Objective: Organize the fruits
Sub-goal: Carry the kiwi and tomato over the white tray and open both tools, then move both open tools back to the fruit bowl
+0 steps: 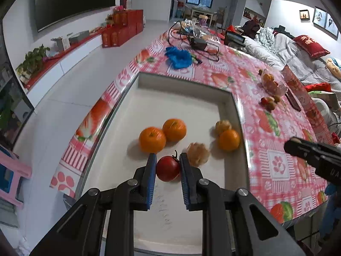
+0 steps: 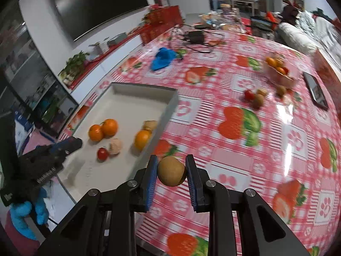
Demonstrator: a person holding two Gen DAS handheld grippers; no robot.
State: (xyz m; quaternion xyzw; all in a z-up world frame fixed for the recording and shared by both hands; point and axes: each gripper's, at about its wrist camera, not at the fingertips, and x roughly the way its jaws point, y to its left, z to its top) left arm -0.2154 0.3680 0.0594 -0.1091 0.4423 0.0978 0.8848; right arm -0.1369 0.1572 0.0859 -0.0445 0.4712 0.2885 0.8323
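Observation:
A white tray (image 1: pixel 149 213) holds three oranges (image 1: pixel 152 139), two peeled pale fruits (image 1: pixel 198 154) and a red cherry tomato (image 1: pixel 168 168). My left gripper (image 1: pixel 168 159) stands over the tray, its jaws on either side of the tomato; in the right wrist view (image 2: pixel 70 145) the tomato (image 2: pixel 102 153) lies on the tray a little apart from its tips. My right gripper (image 2: pixel 171 162) is shut on a round brown fruit (image 2: pixel 171 171) above the tablecloth, right of the tray (image 2: pixel 127 98).
A clear bowl of small oranges (image 2: pixel 279 70) stands at the far right, with loose small fruits (image 2: pixel 255 98) before it. A phone (image 2: pixel 316 91), a blue cloth (image 2: pixel 163 57) and cables (image 2: pixel 196 38) lie farther back. The table edge runs along the tray's left.

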